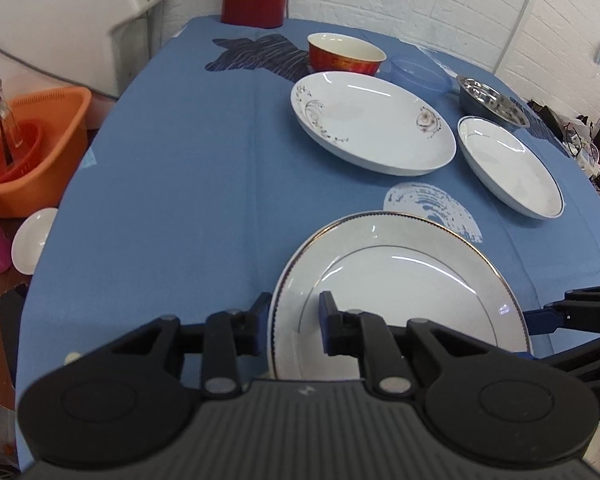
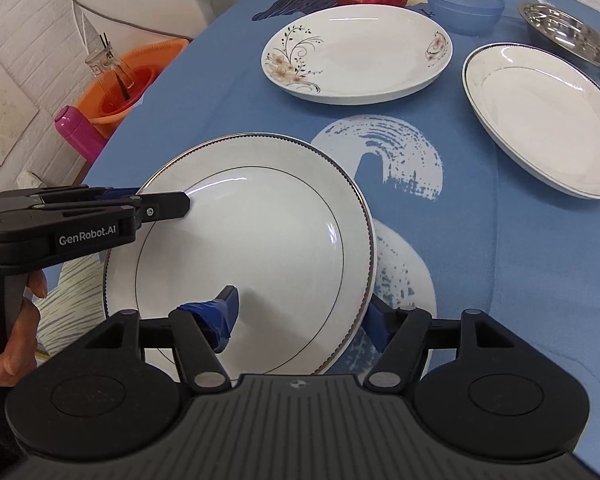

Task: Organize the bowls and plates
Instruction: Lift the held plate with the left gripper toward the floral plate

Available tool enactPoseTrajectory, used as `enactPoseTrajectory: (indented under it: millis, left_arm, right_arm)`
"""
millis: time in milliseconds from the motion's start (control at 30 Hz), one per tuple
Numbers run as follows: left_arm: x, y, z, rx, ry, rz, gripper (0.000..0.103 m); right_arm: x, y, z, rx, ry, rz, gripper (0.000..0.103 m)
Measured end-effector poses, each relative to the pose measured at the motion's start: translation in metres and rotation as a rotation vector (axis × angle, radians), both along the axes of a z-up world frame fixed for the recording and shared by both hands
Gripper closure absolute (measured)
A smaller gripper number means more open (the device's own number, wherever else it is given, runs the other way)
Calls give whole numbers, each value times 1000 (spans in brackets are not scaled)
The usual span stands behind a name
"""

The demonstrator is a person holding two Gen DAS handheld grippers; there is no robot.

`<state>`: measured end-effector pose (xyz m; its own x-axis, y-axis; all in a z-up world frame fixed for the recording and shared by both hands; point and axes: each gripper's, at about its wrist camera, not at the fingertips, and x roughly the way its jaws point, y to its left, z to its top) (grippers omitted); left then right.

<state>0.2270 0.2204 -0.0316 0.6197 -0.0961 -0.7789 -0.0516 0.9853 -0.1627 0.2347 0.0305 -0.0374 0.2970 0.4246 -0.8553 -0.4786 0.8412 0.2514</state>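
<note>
My left hand-held gripper (image 1: 294, 326) and right hand-held gripper (image 2: 300, 316) each straddle the gold-rimmed plate's (image 2: 260, 240) rim, one finger over, one under; can't tell if they're clamped.

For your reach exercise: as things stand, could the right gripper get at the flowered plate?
Probably not yet. The right gripper is straddling the rim of the gold-rimmed plate. Beyond it, bare tablecloth leads to the flowered plate, so letting go would free the way.
</note>
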Motion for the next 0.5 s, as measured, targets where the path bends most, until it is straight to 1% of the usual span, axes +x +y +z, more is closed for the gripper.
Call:
enactPoseTrajectory:
  millis: [100,200,300,333,367,400,433,500]
  left_arm:
    - [10,2,-1,-2,-1,2,90]
    - [16,6,-7,-32,9,3,89]
    - [14,6,-8,-35,-5,3,88]
    - [13,6,-8,-38,-7,-1,83]
    - [13,10,-8,-57,-6,-2,66]
    - [11,16,-6,-86,-8,5,56]
    - [8,22,-1,-104,-30,14,53]
    - [3,31,14,-91,-84,27,53]
  right_arm:
    - [9,0,0,8,-7,-6,50]
    - [12,-1,0,8,-24,-11,50]
    - [9,-1,0,1,-33,25,49]
    - [9,-5,0,15,-24,42,49]
    - [11,-10,1,35,-11,46,51]
    - [12,-18,2,49,-5,29,51]
    - [14,-29,6,60,-8,-4,51]
    - [19,-51,15,95,-24,-57,51]
